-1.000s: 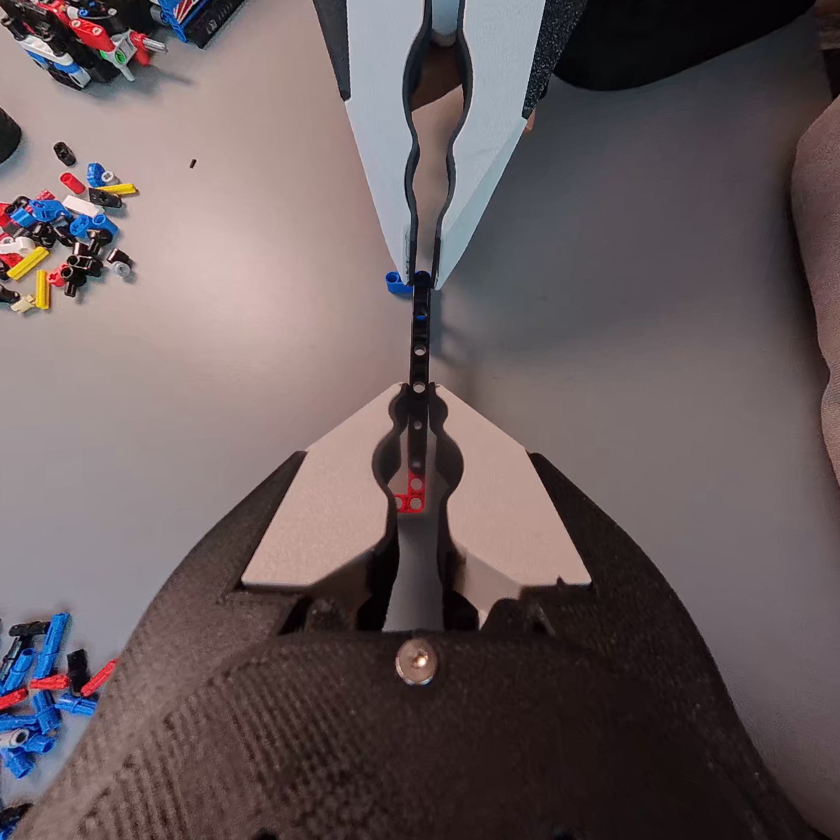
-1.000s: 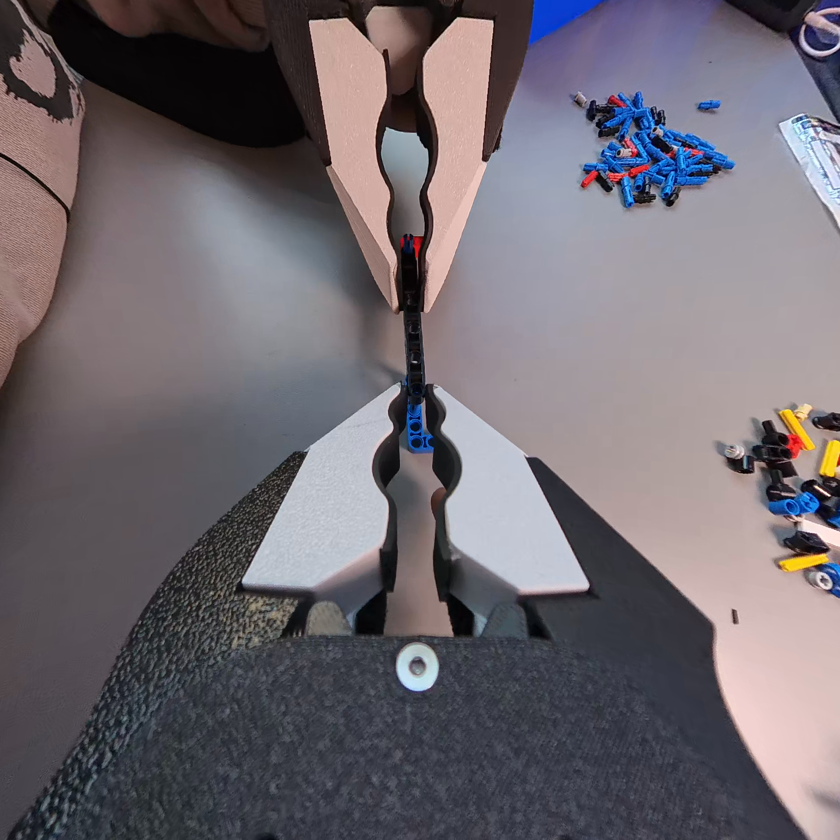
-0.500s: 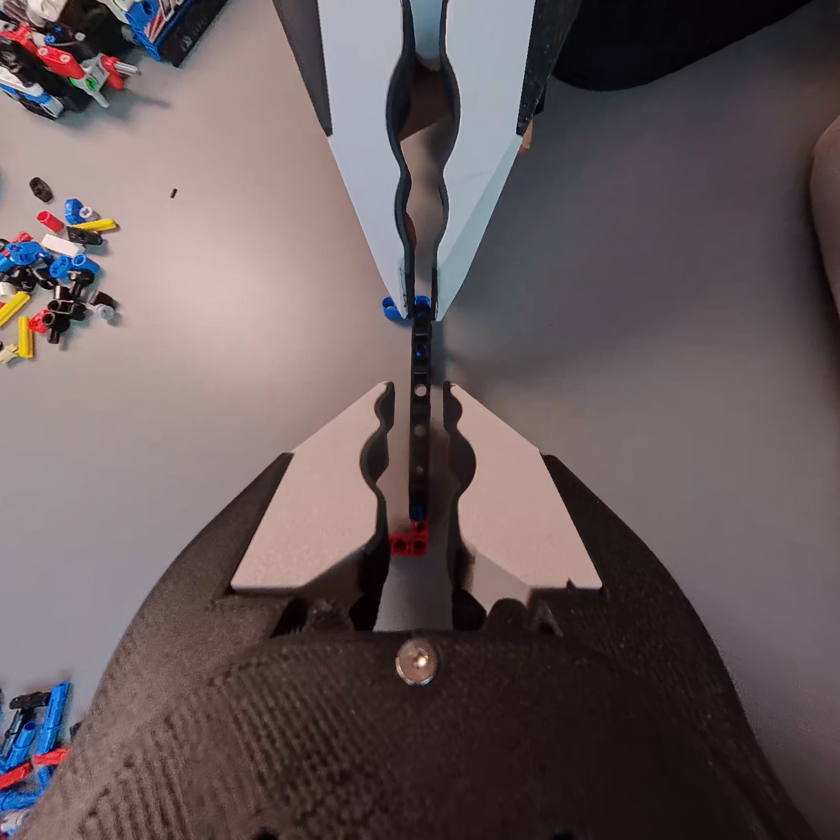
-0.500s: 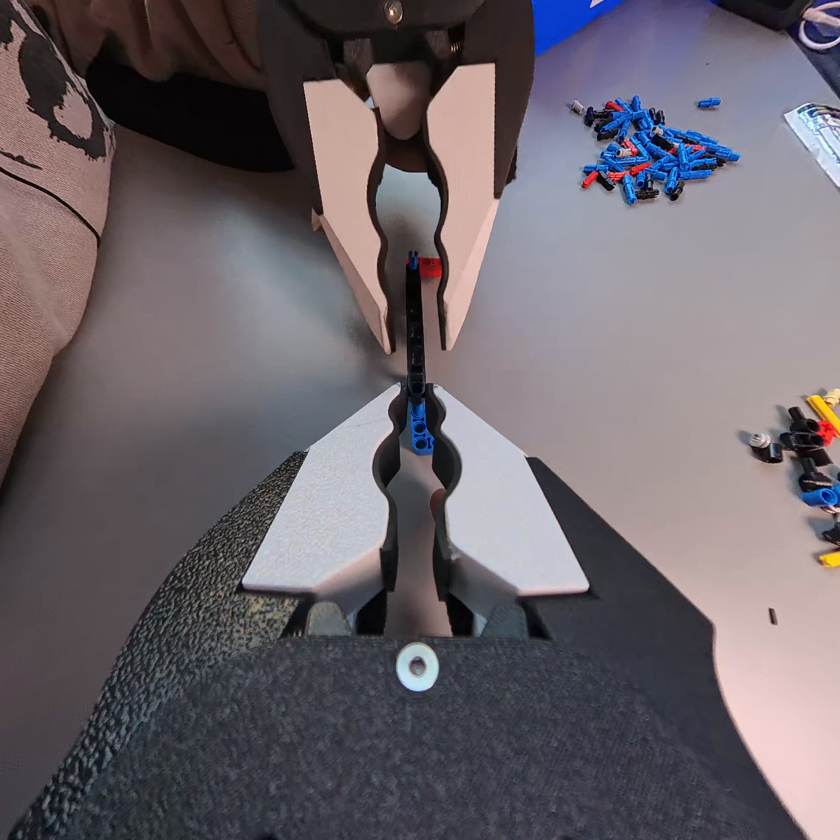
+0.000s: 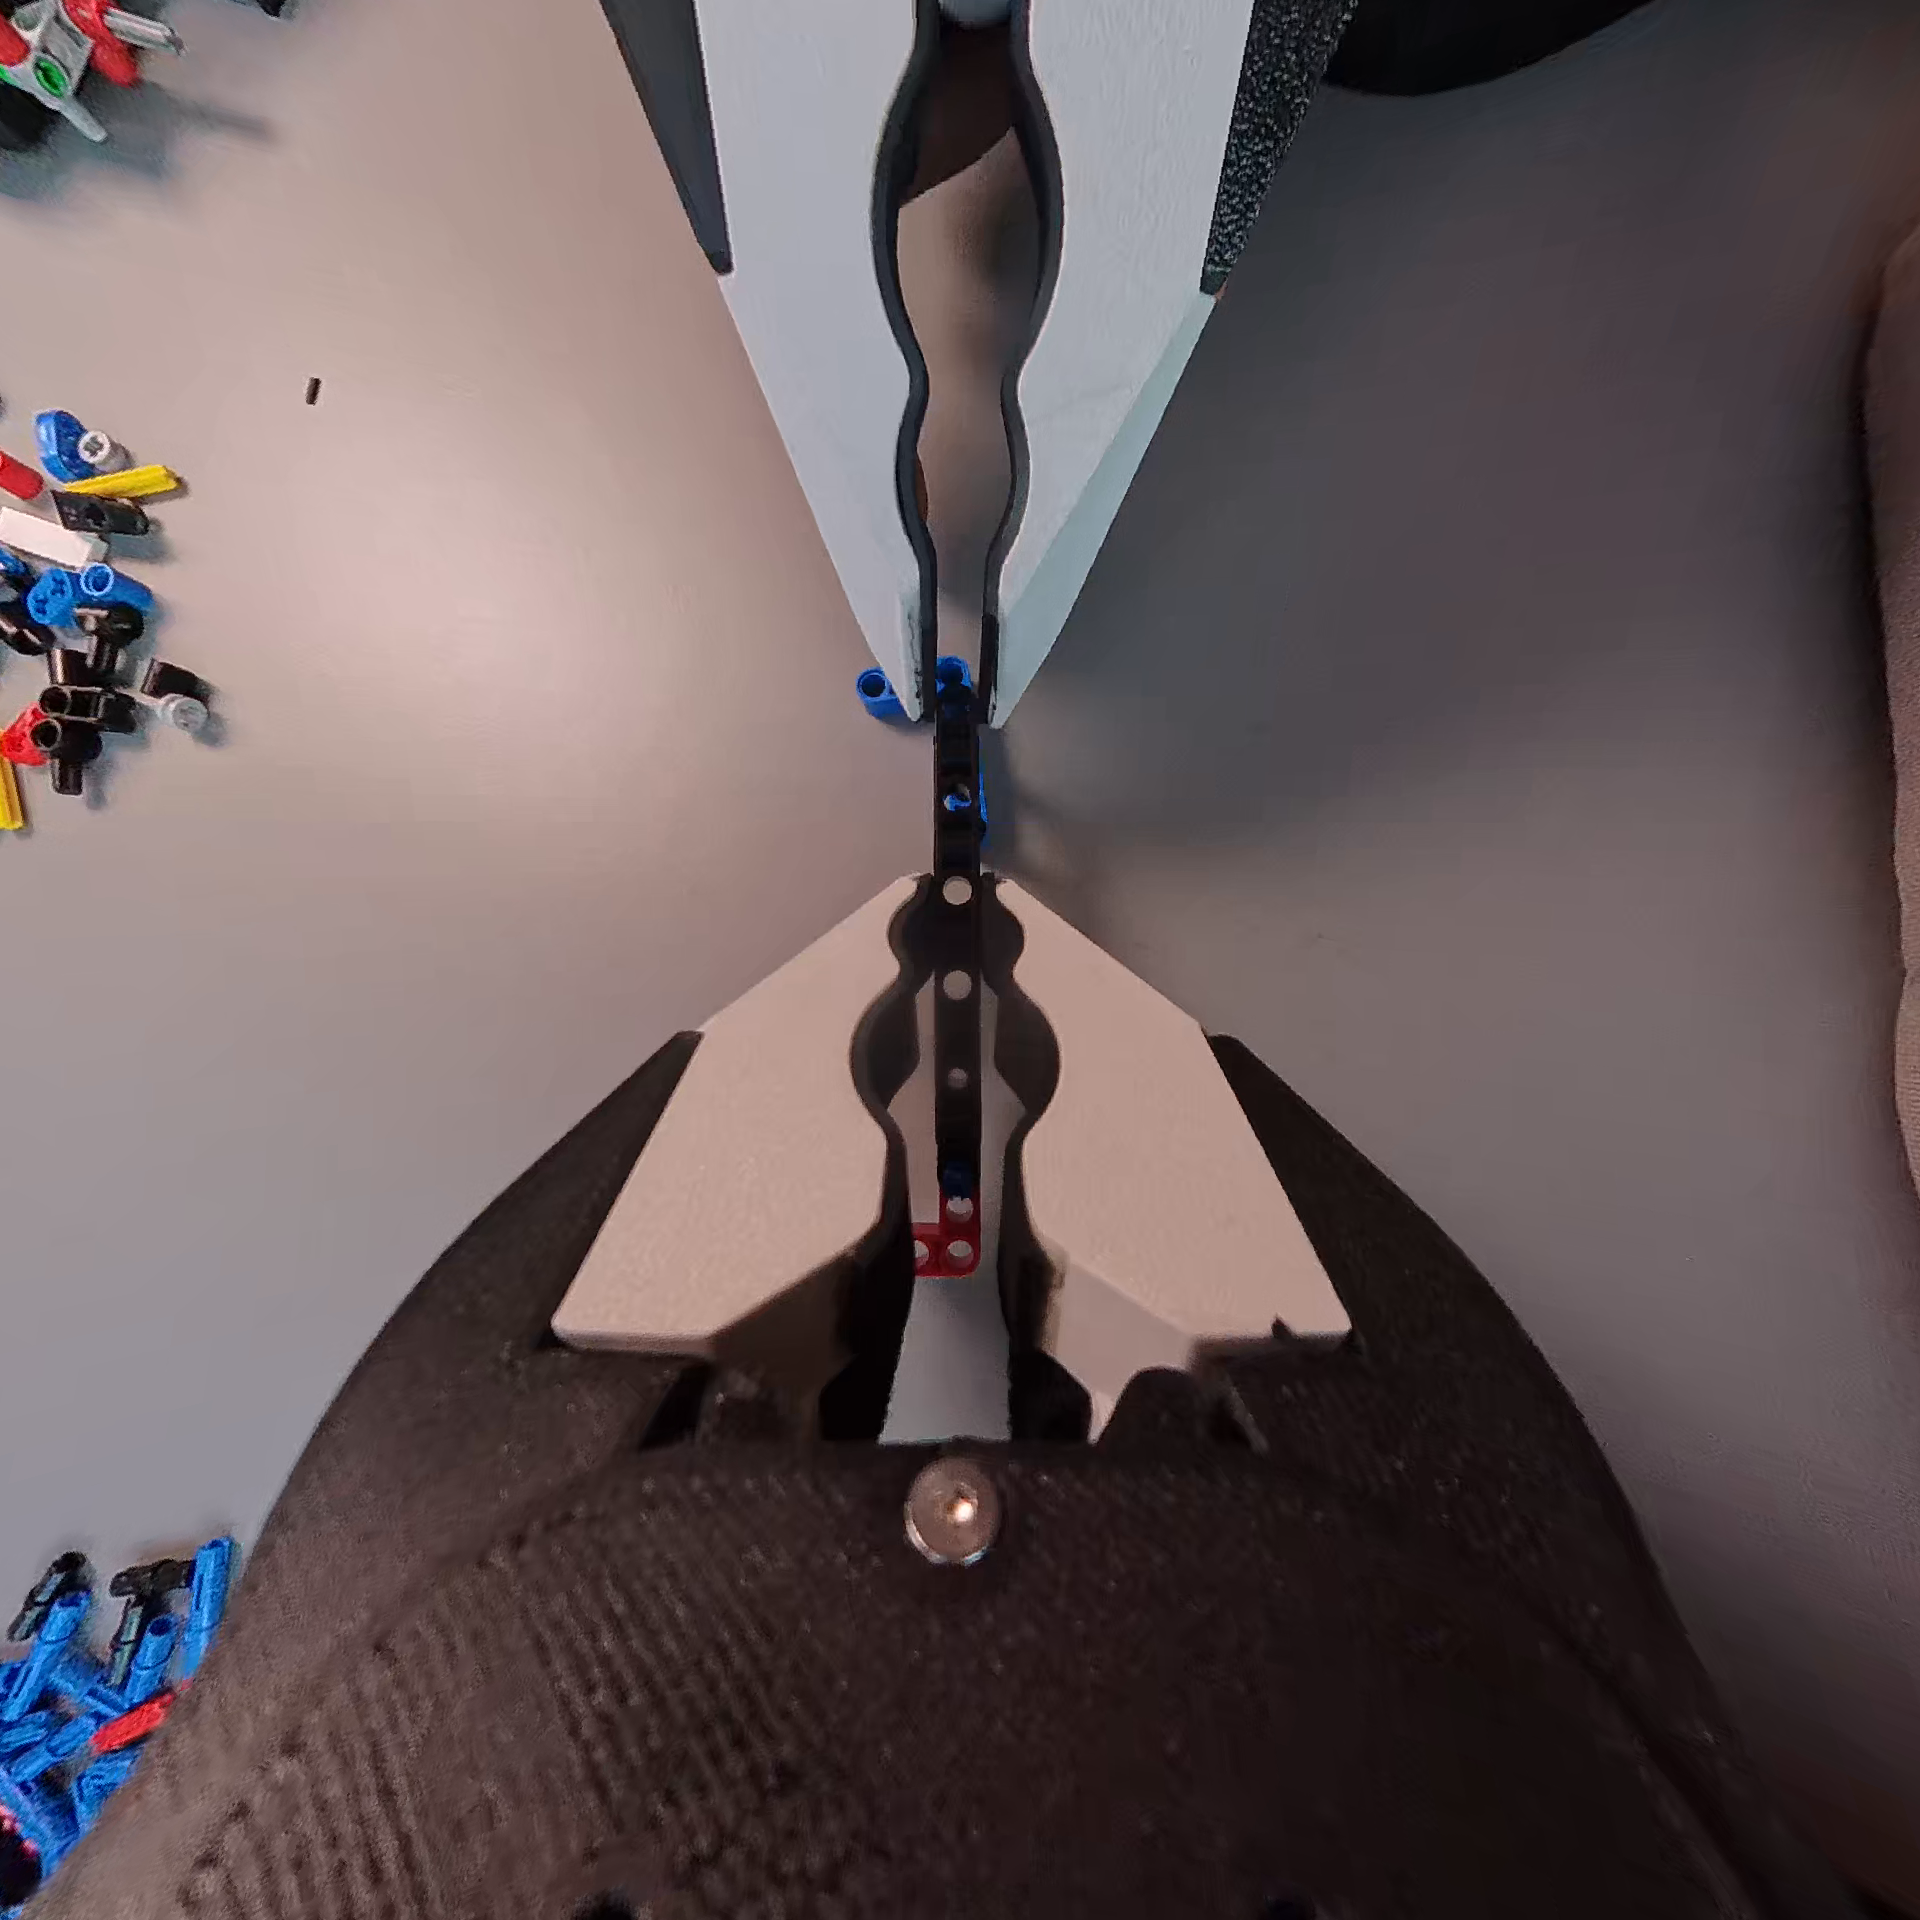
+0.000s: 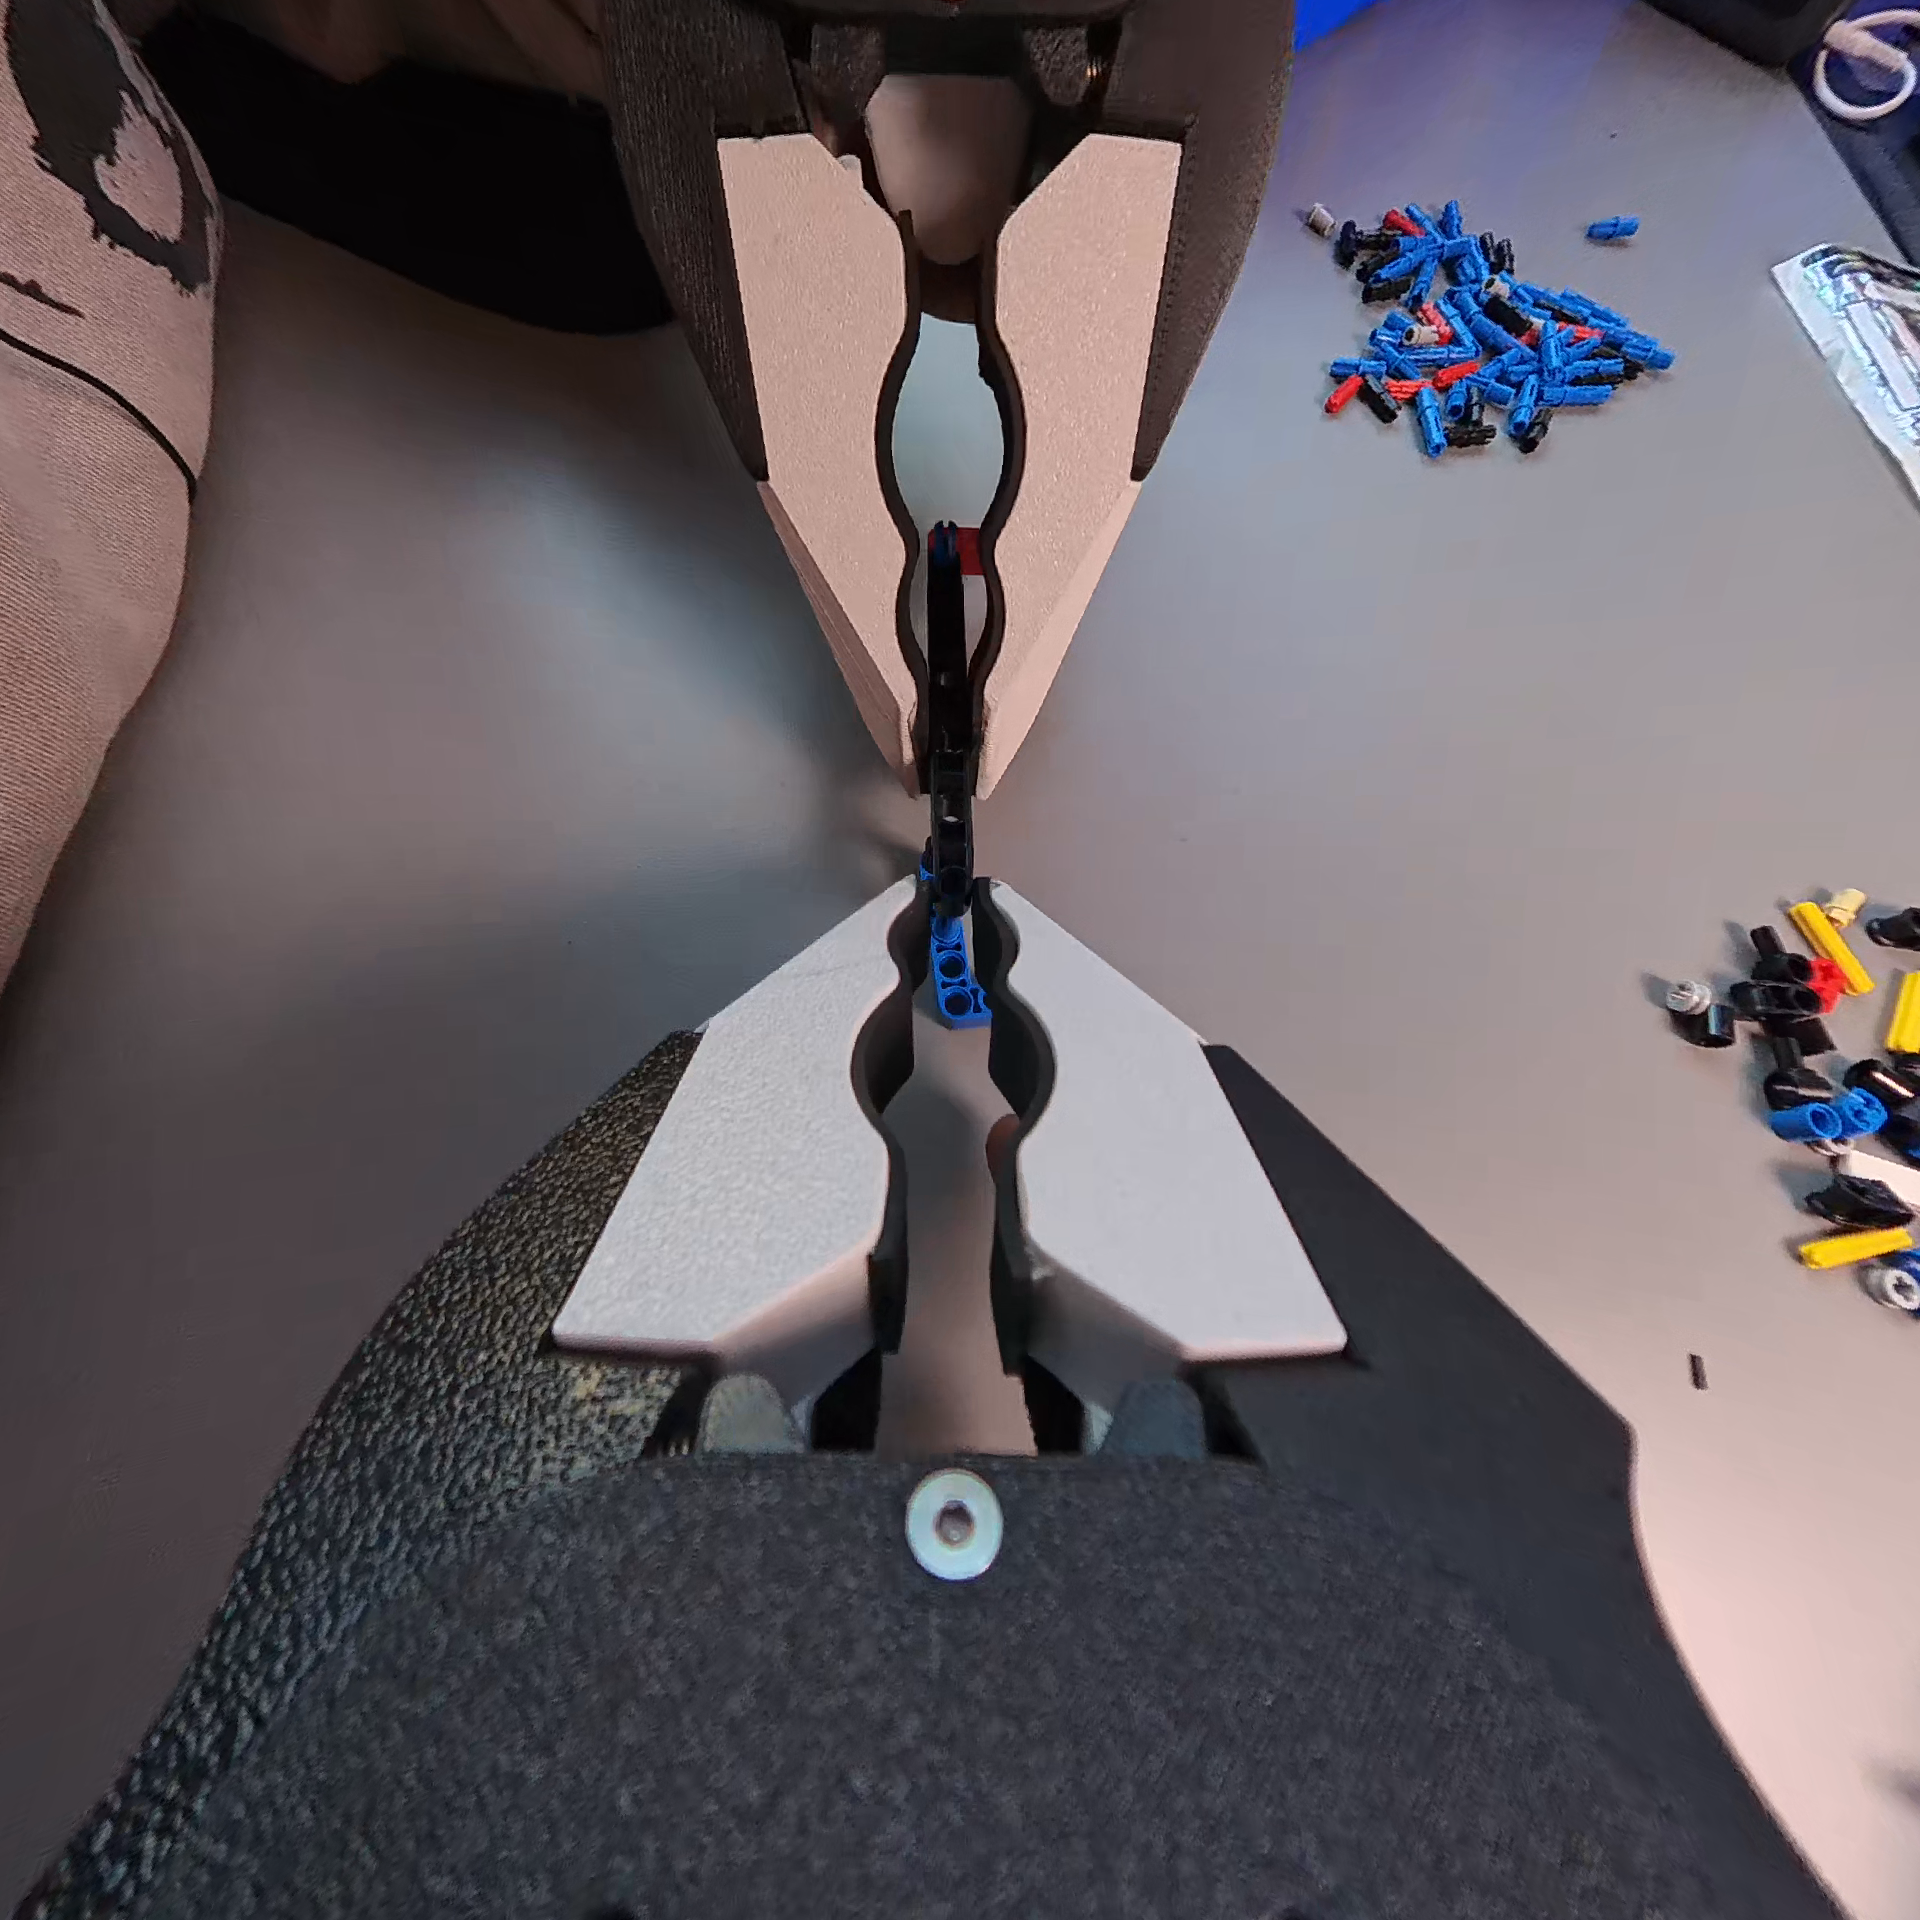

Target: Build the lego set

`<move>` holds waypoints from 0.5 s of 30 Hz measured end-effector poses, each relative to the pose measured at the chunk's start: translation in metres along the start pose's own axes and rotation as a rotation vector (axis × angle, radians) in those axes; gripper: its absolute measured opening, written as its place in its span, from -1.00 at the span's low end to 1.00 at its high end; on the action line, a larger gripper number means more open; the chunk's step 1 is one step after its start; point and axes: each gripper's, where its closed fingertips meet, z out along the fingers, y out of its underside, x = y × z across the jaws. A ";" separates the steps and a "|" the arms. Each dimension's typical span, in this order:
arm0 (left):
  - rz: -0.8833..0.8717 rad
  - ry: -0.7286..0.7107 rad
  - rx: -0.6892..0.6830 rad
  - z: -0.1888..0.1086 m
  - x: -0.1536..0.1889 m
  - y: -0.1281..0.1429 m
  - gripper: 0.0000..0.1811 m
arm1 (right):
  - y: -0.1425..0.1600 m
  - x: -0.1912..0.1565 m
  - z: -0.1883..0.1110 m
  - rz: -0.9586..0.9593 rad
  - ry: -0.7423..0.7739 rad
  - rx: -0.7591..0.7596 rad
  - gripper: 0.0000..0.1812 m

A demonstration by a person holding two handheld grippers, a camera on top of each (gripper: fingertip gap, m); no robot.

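A long black holed beam (image 5: 957, 982) is held level above the grey table (image 5: 468, 675) between both grippers. It has a red L-shaped piece (image 5: 951, 1242) at my left end and a blue L-shaped piece (image 6: 956, 977) at my right end. My left gripper (image 5: 956, 885) is shut on the beam, with the red piece deep between its fingers. My right gripper (image 6: 951, 888) is shut on the beam's blue end. In the right wrist view, the left gripper (image 6: 948, 784) faces mine tip to tip. In the left wrist view, the right gripper (image 5: 956, 712) comes in from the top.
A heap of mixed small parts (image 5: 83, 613) and a pile of blue pins (image 5: 83, 1683) lie at the left. A part-built model (image 5: 52, 62) is at the top left. The right wrist view shows the pin pile (image 6: 1486, 332), mixed parts (image 6: 1829, 1060), a printed sheet (image 6: 1860, 322) and a person's clothing (image 6: 83, 416). From either gripper's tips it is about 25 cm to the part-built model (image 5: 52, 62).
My left gripper opened, slid forward along the beam so the red end sits deeper between its fingers, then shut on the beam again. My right gripper kept its hold.
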 end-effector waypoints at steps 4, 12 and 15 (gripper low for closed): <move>-0.022 0.007 -0.016 -0.001 0.002 -0.001 -0.93 | 0.001 -0.001 0.000 0.002 -0.010 -0.003 -0.94; -0.088 -0.002 0.035 -0.001 0.003 -0.003 -0.93 | 0.001 -0.001 -0.001 0.018 -0.046 0.003 -0.94; -0.127 -0.005 0.071 -0.002 0.004 -0.004 -0.93 | 0.001 -0.001 -0.001 0.024 -0.081 0.013 -0.94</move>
